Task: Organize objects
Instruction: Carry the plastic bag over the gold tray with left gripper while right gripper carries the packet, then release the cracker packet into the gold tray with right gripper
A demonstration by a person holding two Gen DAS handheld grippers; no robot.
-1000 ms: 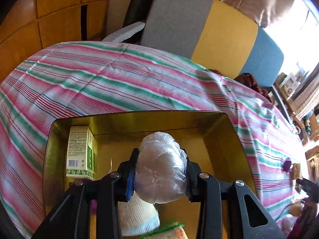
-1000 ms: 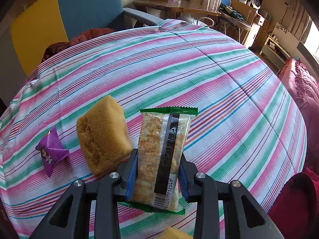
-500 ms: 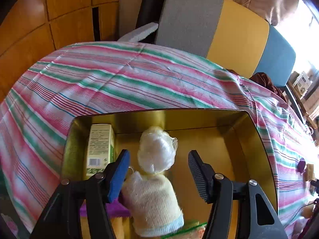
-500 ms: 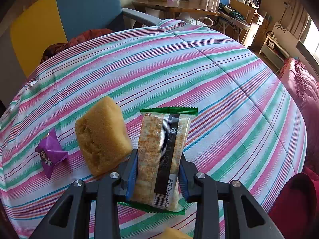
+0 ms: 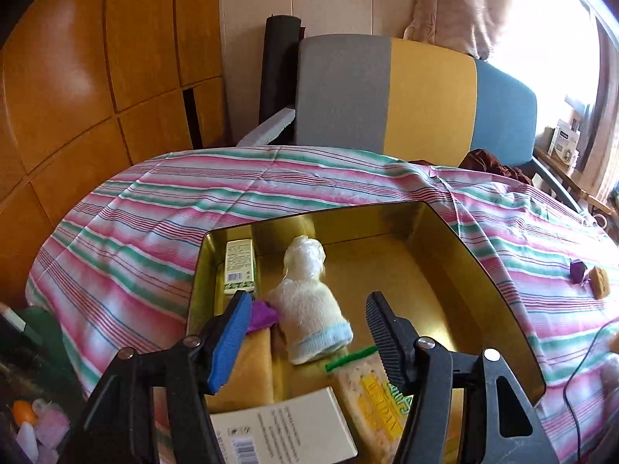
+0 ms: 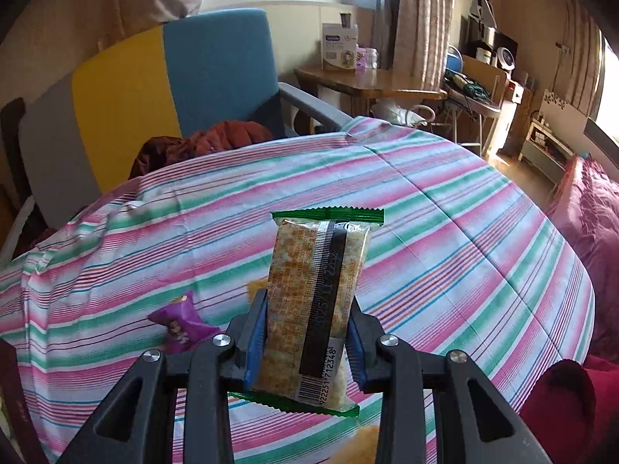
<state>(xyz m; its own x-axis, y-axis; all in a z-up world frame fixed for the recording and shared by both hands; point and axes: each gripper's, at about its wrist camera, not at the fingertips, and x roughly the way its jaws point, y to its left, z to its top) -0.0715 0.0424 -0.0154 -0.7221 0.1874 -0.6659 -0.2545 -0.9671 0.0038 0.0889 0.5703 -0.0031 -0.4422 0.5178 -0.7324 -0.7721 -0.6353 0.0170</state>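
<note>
My left gripper (image 5: 308, 301) hangs open over the gold tray (image 5: 445, 224), with nothing between its pads. In the tray lie a white plastic-wrapped ball (image 5: 303, 255), a pale sock (image 5: 309, 321), a green-and-white box (image 5: 240, 266), a purple wrapper (image 5: 263, 315), a yellow sponge (image 5: 251, 367), a cracker packet (image 5: 371, 394) and a white box (image 5: 286, 429). My right gripper (image 6: 306, 309) is shut on another cracker packet (image 6: 317, 294) and holds it upright above the striped cloth (image 6: 445, 232). A purple candy packet (image 6: 182, 324) lies left of it, and a yellow sponge (image 6: 255, 286) peeks out behind.
A grey, yellow and blue chair (image 5: 387, 96) stands behind the table with dark red fabric (image 6: 209, 143) on its seat. A wooden side table (image 6: 371, 85) carries boxes at the back. A thin black cable (image 5: 580, 367) crosses the cloth right of the tray.
My left gripper let go of the wrapped ball, opened, and drew back and up; the ball now lies in the tray. My right gripper rose off the cloth with the cracker packet.
</note>
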